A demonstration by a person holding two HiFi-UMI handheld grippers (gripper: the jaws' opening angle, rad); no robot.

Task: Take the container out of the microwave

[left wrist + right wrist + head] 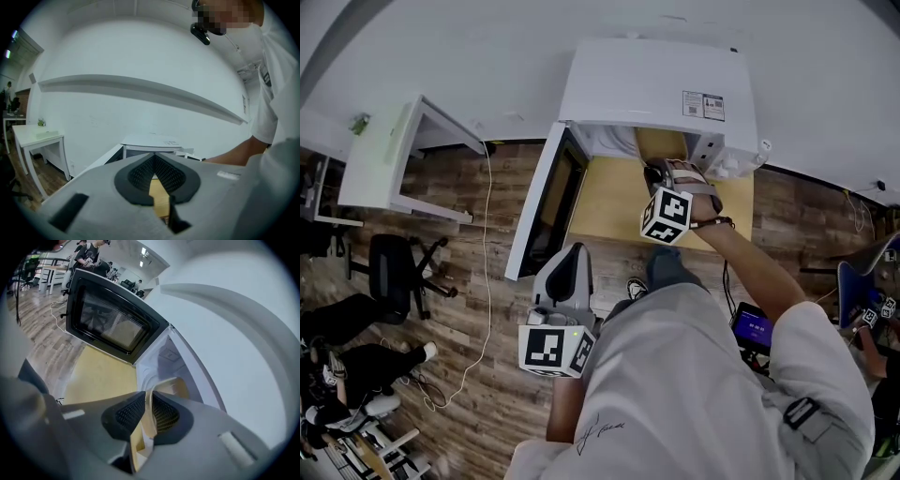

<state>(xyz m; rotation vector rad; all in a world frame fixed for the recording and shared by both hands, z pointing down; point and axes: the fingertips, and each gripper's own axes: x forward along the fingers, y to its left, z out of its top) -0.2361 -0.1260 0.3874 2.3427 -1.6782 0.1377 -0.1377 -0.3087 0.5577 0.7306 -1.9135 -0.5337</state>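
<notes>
Right gripper view: right gripper (pixel 148 401) fingers (pixel 129 413) tight on container (pixel 174 386) wall, long axis into microwave (pixel 164 355); left gripper (pixel 153 159) fingers (pixel 140 174) together.

Open office: white desk (pixel 386 150), swivel chair (pixel 394 267), wood-plank floor (pixel 464 234).

Only a thin wall of the container (pixel 164 384) shows between the right tongs (pixel 149 401); its body is hidden beneath them. Beyond the tongs, print on the microwave's (pixel 647 84) label (pixel 703 105) is too small to read.
</notes>
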